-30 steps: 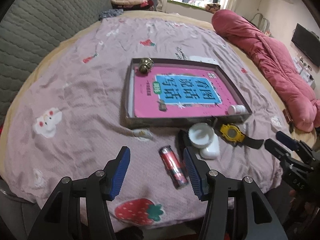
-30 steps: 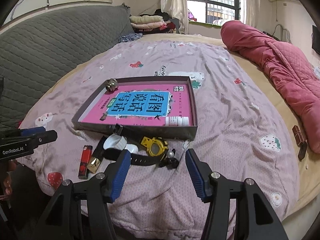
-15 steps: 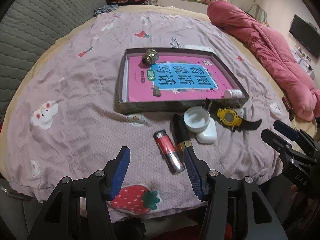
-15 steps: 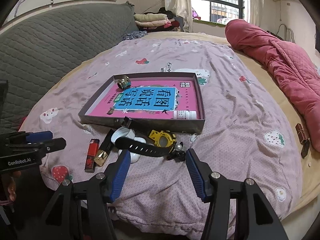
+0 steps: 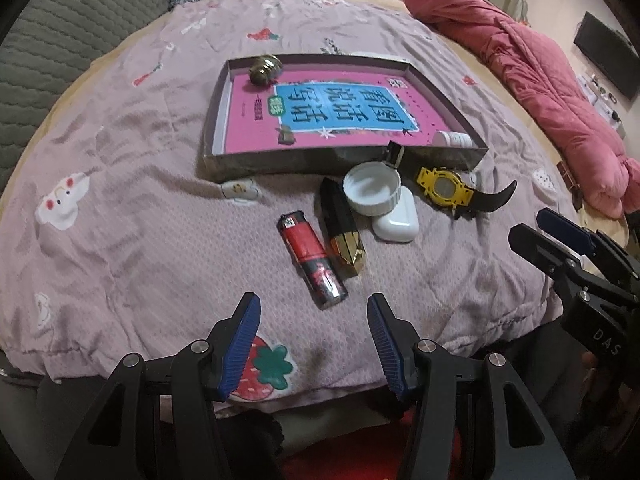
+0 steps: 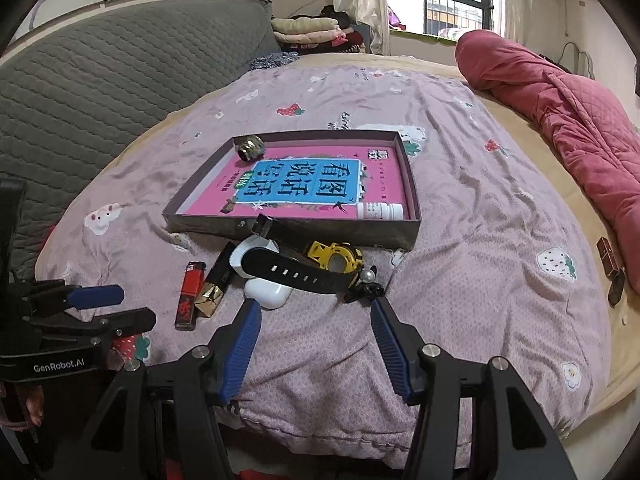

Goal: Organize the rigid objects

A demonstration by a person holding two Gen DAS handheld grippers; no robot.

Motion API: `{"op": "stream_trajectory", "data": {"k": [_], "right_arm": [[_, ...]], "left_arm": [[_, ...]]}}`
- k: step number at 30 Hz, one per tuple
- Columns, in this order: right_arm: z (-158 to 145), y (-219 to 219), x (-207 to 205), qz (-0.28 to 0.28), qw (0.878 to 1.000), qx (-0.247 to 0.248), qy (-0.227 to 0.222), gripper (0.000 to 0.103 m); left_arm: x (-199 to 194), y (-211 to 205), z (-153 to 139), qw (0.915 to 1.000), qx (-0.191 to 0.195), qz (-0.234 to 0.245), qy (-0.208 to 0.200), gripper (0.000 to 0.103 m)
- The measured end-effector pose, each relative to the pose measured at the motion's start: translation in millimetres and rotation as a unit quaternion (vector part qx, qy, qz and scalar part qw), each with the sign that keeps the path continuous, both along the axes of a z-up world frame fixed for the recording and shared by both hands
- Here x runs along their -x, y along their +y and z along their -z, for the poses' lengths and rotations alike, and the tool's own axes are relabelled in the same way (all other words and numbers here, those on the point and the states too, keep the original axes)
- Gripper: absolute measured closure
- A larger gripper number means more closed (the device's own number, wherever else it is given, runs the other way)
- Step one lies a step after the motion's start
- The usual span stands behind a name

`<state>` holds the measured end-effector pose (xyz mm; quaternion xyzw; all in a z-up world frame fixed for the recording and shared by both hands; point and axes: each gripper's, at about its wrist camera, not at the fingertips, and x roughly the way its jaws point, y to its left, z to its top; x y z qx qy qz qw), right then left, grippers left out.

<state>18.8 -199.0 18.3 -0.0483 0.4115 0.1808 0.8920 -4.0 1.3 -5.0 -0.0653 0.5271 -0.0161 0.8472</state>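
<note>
A red plastic lighter (image 5: pixel 312 258) lies flat on the pink bedspread with strawberry pictures (image 5: pixel 120 208), near the bed's front edge. It sits just in front of the left hand-held gripper (image 5: pixel 314 316), and its near end reaches almost in between the two blue finger pads (image 5: pixel 240 344). That hand-held gripper is spread wide and holds nothing.

Right beside the lighter, on its right, lies a black and gold lipstick tube (image 5: pixel 343 228). Next comes a round white jar lid (image 5: pixel 372 192), open side up, which rests partly on a small white rounded case (image 5: pixel 398 220). A yellow wrist watch with a black strap (image 5: pixel 444 190) lies further right, and one strap end leans on the wall of the box.

In the right wrist view, the watch (image 6: pixel 334 260) and its long strap (image 6: pixel 296 274) lie just past the right hand-held gripper (image 6: pixel 316 320). A small black clip with a white pearl (image 6: pixel 366 286) sits close to that hand-held gripper's right finger tip. This one is spread wide too, with nothing in it.

Behind all these small things is a flat grey cardboard box (image 5: pixel 304 162). Inside it lie a pink and blue book (image 5: pixel 340 114), a round brass-coloured ball (image 5: pixel 265 69) in the far left corner, and a little white bottle (image 5: pixel 454 139) on its side in the near right corner.

A red quilted blanket (image 5: pixel 532 76) lies along the right side of the bed.
</note>
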Motion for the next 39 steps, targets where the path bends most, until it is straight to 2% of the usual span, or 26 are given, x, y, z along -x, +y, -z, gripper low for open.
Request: {"op": "stream_trajectory", "data": {"k": [19, 35, 39], "right_arm": [[16.0, 6.3, -3.1, -0.006, 1.000, 0.002, 0.024, 0.046], [25.9, 12.3, -9.2, -0.016, 0.999, -0.002, 0.036, 0.046], [28.5, 11.5, -12.0, -0.012, 0.999, -0.004, 0.039, 0.046]], "left_arm": [[-9.0, -4.3, 26.0, 0.9995, 0.012, 0.001, 0.028, 0.046], [-33.1, -1.3, 45.0, 0.9987, 0.009, -0.031, 0.040, 0.046], [-39.1, -3.5, 49.0, 0.9985, -0.004, -0.037, 0.040, 0.046]]}}
